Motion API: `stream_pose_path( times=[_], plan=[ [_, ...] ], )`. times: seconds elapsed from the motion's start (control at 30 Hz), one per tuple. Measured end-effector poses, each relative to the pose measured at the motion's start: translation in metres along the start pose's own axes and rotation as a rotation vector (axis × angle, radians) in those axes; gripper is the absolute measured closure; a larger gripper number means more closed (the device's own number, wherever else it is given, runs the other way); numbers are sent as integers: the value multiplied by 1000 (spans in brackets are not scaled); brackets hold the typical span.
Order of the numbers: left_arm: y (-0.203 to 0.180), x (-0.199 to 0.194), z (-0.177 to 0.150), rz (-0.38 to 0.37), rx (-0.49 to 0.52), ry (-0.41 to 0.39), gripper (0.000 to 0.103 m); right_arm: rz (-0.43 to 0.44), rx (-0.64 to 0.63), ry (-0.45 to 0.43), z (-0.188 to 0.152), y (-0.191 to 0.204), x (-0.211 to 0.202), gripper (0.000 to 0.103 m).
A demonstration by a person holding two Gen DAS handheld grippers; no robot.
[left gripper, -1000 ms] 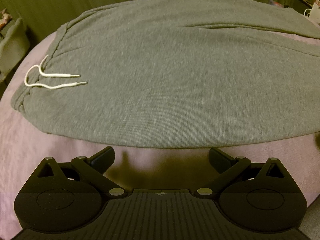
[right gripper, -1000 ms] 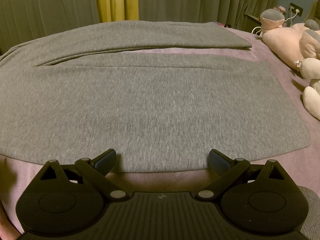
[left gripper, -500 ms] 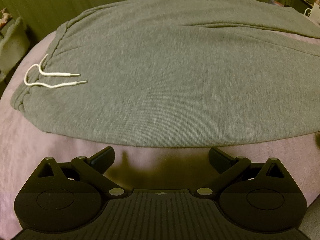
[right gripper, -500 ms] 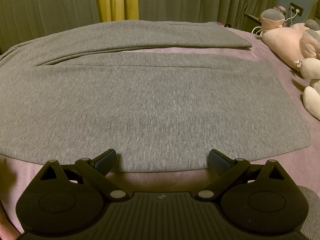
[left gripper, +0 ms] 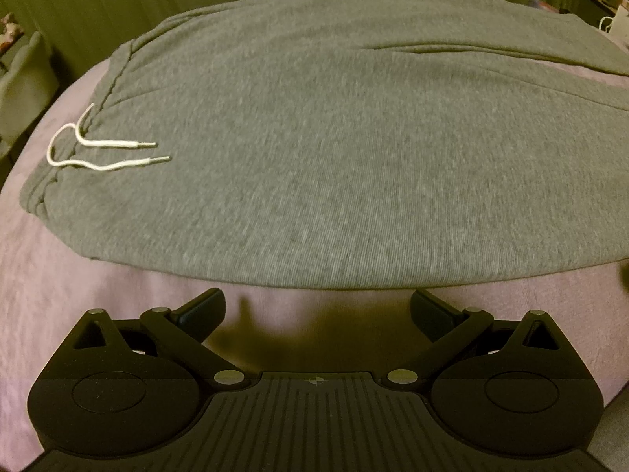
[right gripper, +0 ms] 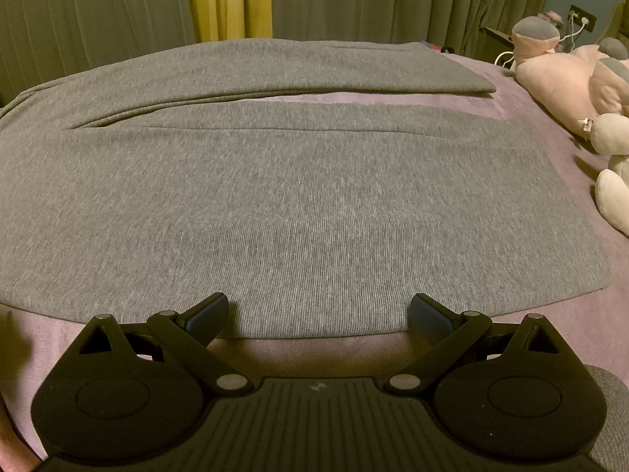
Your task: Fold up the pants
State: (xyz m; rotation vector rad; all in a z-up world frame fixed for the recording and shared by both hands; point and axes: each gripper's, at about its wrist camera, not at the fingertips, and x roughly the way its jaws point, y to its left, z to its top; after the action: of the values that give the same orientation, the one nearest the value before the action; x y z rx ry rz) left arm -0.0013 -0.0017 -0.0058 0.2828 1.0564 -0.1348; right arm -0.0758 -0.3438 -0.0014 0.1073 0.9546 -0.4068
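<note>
Grey sweatpants [left gripper: 314,149] lie flat on a mauve bedspread [left gripper: 78,295]. The waistband is at the left, with a white drawstring [left gripper: 106,153] lying on the fabric. In the right wrist view the two legs [right gripper: 295,204] stretch to the right, with a strip of bedspread between them. My left gripper [left gripper: 316,306] is open and empty, just short of the near edge of the pants by the hip. My right gripper [right gripper: 318,310] is open and empty, its fingertips at the near edge of the near leg.
Pink and white plush toys [right gripper: 570,74] lie on the bed at the right, beyond the leg hems. Green and yellow curtains [right gripper: 232,0] hang behind the bed. A nightstand with cables [right gripper: 499,43] stands at the far right.
Both grippers have barely moved and stay open. The left view has shifted very slightly towards the pants.
</note>
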Motion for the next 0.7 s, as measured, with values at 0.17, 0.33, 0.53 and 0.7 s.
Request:
stream_pose_path(
  times=[0.17,0.33,0.53,0.7],
  plan=[
    [0,0,2,1,-4,5,0,2,-4,3,0,1,0,4],
    [4,-1,3,1,-29,17,0,56,30,-18,0,-5,-2,4],
    [4,3,7,11,-37,47,0,103,81,16,3,-10,3,4],
    [1,7,9,9,-21,58,0,141,88,33,6,-9,8,4]
  ],
)
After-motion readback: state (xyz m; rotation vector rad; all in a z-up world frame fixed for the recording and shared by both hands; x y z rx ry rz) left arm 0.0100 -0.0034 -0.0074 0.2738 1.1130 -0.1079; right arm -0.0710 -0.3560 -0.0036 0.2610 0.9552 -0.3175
